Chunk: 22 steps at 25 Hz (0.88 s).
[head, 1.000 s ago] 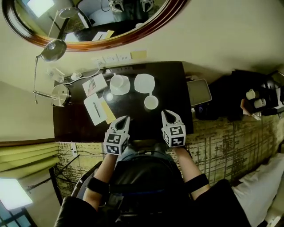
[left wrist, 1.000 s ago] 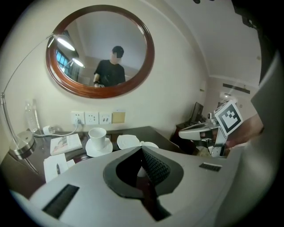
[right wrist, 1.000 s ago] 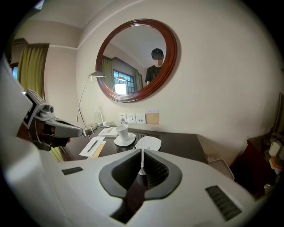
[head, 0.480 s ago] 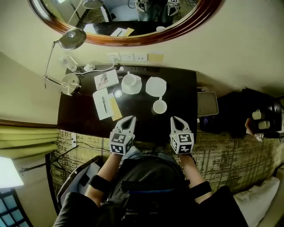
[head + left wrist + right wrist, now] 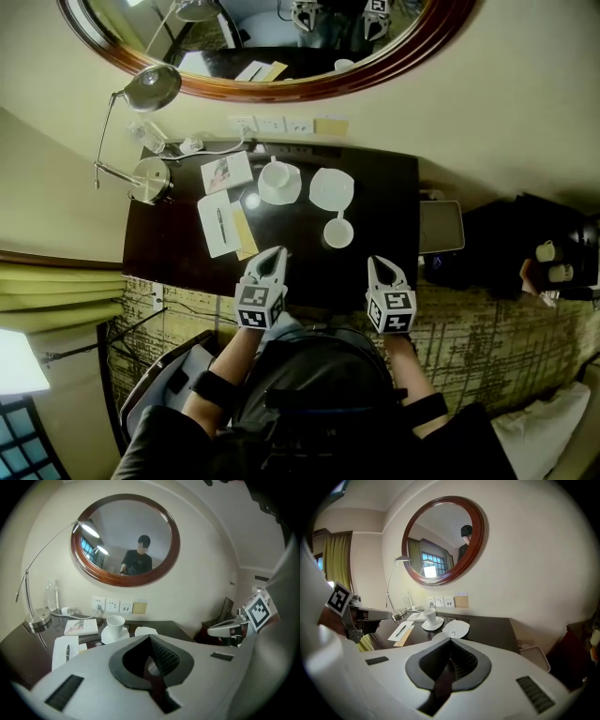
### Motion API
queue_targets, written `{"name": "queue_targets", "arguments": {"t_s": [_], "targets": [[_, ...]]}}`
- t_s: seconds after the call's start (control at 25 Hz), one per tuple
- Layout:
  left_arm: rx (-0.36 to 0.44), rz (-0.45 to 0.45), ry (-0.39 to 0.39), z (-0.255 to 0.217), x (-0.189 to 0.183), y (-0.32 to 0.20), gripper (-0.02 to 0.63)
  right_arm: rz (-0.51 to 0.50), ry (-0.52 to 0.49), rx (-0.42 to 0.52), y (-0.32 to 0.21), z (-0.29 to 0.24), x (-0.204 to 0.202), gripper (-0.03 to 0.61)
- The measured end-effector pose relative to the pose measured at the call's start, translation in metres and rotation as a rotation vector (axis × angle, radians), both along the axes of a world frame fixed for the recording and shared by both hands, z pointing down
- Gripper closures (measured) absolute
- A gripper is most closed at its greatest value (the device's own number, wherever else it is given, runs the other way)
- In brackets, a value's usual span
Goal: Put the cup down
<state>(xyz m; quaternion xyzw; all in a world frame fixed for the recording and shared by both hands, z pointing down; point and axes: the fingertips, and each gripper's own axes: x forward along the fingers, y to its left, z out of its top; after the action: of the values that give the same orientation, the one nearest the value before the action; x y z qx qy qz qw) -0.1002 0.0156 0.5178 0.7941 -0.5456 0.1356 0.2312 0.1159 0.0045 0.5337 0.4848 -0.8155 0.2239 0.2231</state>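
A white cup (image 5: 337,231) stands by itself on the dark desk (image 5: 384,202), just in front of an empty saucer (image 5: 331,187). A second cup (image 5: 277,174) sits on its own saucer to the left. My right gripper (image 5: 379,264) is shut and empty at the desk's near edge, right of and short of the lone cup. My left gripper (image 5: 273,254) is also shut and empty at the near edge. In the right gripper view the lone cup (image 5: 439,637) peeks over the closed jaws of my right gripper (image 5: 451,654). In the left gripper view my left gripper (image 5: 152,648) points toward the cup on its saucer (image 5: 115,623).
A notepad with a pen (image 5: 219,223), a booklet (image 5: 226,172) and a chrome desk lamp (image 5: 150,178) fill the desk's left part. Wall sockets (image 5: 272,124) and a round mirror (image 5: 281,56) are behind it. A grey tray (image 5: 441,227) lies right of the desk.
The head view has swung, so the desk now sits lower and further right in the picture. Both grippers keep their places at the near edge, shut.
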Motion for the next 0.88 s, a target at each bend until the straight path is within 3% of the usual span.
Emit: {"name": "queue_targets", "arguments": {"t_s": [0.12,0.28,0.4,0.68,0.88], "targets": [[0.002,-0.044,0.001,0.001,-0.004,-0.01,0.614,0.004,-0.009,-0.013,-0.001,0.002,0.003,0.574],[-0.017,-0.078,-0.006,0.011,-0.007,-0.029,0.513,-0.011,0.026,-0.01,-0.001,0.003,0.009,0.574],[-0.034,-0.101,-0.01,0.02,-0.013,-0.048,0.456,-0.106,0.068,0.012,0.003,0.007,-0.001,0.574],[-0.064,-0.096,-0.034,0.054,-0.03,-0.102,0.216,-0.323,-0.017,-0.071,0.013,0.012,-0.086,0.574],[-0.093,-0.092,-0.091,0.084,-0.048,-0.141,0.11,-0.405,-0.077,-0.079,0.011,0.019,-0.148,0.574]]}}
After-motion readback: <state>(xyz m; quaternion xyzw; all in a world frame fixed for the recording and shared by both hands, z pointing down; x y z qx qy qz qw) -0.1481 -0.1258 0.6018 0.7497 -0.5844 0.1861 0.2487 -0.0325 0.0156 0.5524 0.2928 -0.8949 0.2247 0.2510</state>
